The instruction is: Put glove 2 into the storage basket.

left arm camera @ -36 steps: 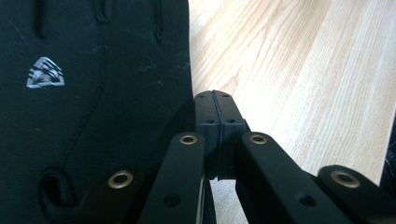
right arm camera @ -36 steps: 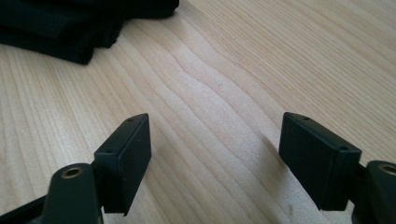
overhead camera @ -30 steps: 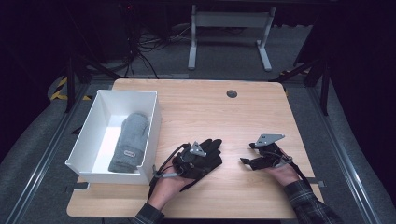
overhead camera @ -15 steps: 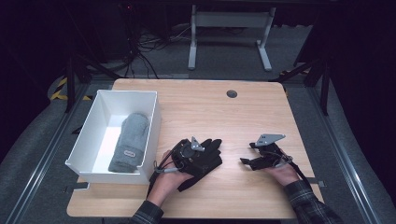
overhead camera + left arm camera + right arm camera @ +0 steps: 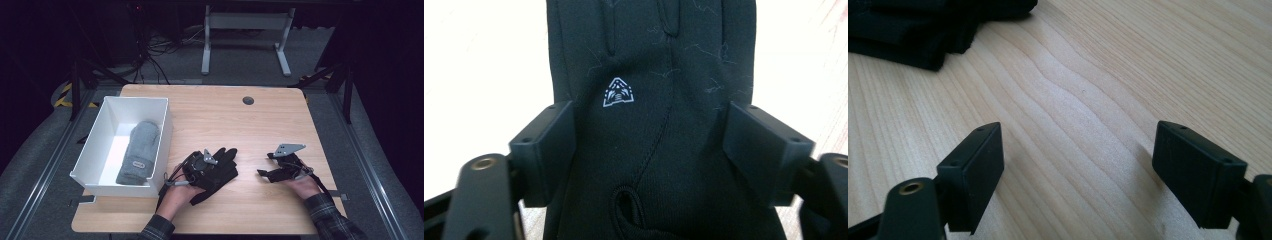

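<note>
A black glove (image 5: 226, 161) lies flat on the wooden table (image 5: 210, 115), fingers pointing away from the person. My left gripper (image 5: 212, 167) sits right over its back. In the left gripper view the glove (image 5: 649, 75) with a small white logo runs between the jaws of the left gripper (image 5: 649, 150). They have just been closing, but they still stand apart on either side of the glove without pinching the fabric. My right gripper (image 5: 265, 166) rests low over bare wood to the right, jaws pointing left. In its own view the right gripper (image 5: 1078, 165) is open and empty, with the glove's fingertips (image 5: 923, 30) at the upper left.
A white bin (image 5: 161, 131) stands at the table's left side with a grey mitten (image 5: 140, 152) lying in it. A dark cable hole (image 5: 248, 100) sits near the far edge. Bare wood stretches between the two grippers and behind them.
The left hand has shifted slightly over the black glove, which now lies flatter with its cuff reaching toward the front edge. The right gripper has stayed put.
</note>
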`<act>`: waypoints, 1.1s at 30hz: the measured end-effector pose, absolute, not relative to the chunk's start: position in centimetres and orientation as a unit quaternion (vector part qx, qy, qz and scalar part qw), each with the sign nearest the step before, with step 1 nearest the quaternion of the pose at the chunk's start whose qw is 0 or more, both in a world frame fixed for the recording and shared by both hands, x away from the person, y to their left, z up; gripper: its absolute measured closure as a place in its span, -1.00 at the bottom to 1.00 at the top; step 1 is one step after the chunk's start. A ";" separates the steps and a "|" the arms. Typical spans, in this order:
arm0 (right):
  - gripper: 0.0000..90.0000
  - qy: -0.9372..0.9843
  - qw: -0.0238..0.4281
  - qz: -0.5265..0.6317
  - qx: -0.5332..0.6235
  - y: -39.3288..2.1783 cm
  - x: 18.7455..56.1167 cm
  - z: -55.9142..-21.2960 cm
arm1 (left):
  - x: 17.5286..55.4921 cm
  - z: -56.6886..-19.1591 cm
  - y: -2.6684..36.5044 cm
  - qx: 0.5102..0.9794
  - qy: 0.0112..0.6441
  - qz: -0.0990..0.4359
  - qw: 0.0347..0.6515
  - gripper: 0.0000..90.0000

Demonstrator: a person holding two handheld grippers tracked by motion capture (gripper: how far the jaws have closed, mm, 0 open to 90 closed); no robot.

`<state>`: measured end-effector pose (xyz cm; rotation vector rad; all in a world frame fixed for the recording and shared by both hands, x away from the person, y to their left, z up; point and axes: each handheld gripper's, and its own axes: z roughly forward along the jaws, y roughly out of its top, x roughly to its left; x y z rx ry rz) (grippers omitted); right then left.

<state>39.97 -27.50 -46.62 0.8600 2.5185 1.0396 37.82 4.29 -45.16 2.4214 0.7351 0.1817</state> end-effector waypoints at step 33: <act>-0.52 0.869 0.143 0.369 0.298 -27.6 39.9 -46.8 | 37.7 -33.8 6.5 0.889 0.299 0.057 0.342 0.52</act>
